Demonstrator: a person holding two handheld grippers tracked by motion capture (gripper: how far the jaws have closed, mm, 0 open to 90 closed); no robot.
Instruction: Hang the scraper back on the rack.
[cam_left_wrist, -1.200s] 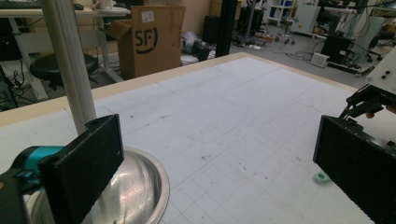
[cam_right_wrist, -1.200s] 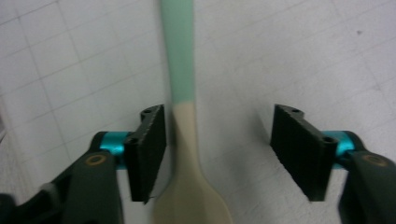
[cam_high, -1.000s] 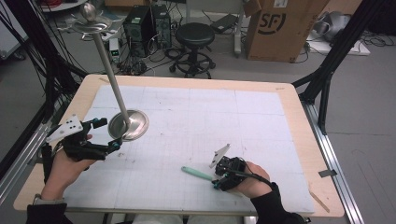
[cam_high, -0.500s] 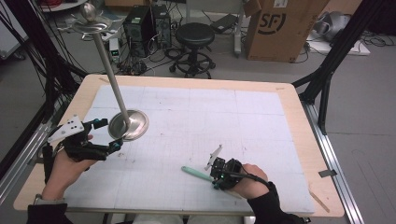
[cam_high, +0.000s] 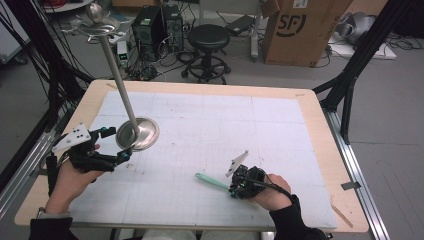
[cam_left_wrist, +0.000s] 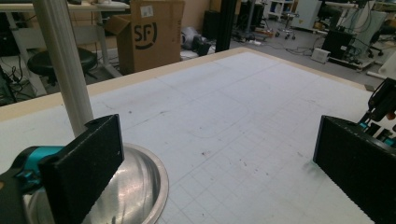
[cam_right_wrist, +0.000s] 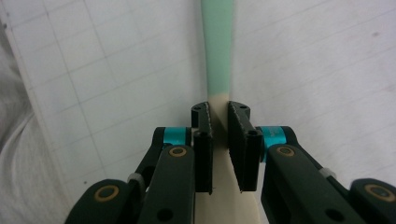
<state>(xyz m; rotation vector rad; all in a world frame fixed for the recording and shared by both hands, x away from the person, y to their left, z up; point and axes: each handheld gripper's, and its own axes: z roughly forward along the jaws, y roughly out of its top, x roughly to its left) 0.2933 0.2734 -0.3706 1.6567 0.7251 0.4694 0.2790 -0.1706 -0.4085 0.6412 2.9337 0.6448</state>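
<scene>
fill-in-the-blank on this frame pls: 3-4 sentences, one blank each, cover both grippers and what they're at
1. The right gripper has its jaws closed on a flat tool whose far end is coloured ____.
2. The left gripper has its jaws ____, one on each side of the metal stand's round base.
3. The stand's pole rises from the base and carries a small ____ at its top.
4. Behind the table, the cardboard box bears the letters ____.

Missing words: green; open; dish; SF
</scene>
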